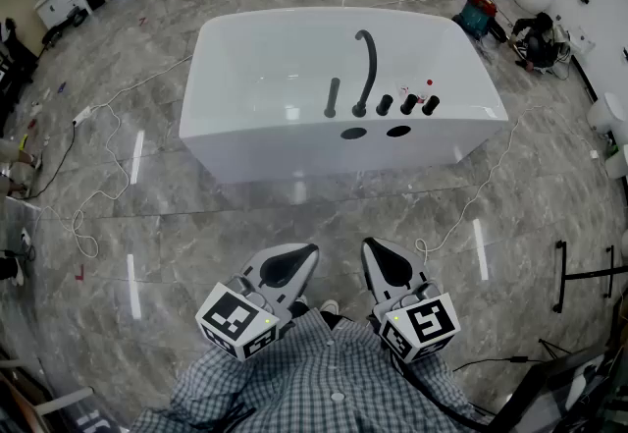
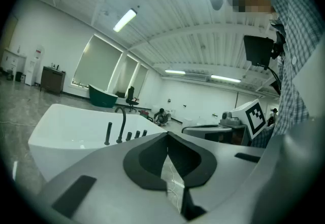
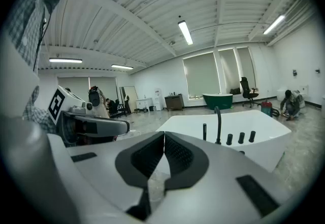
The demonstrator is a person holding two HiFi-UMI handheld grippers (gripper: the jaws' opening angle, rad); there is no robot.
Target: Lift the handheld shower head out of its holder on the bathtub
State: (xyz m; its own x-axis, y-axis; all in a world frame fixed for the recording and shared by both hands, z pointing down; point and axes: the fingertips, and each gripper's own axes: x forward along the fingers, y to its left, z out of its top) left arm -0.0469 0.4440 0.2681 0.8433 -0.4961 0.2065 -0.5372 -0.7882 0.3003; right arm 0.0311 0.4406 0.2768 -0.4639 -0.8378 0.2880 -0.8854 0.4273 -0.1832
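Close against the checked shirt (image 1: 314,377), the left gripper (image 1: 294,256) and right gripper (image 1: 381,249) each have their jaws pressed together on nothing. The handheld shower head (image 1: 333,97) stands upright well ahead of both, on the bathtub (image 1: 245,58) near rim, beside the spout (image 1: 368,68). It looks slightly nearer the left gripper, with open floor (image 1: 324,200) between.

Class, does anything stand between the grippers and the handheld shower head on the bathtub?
Nothing visible does: only floor lies between the left gripper, the right gripper and the handheld shower head on the bathtub rim.
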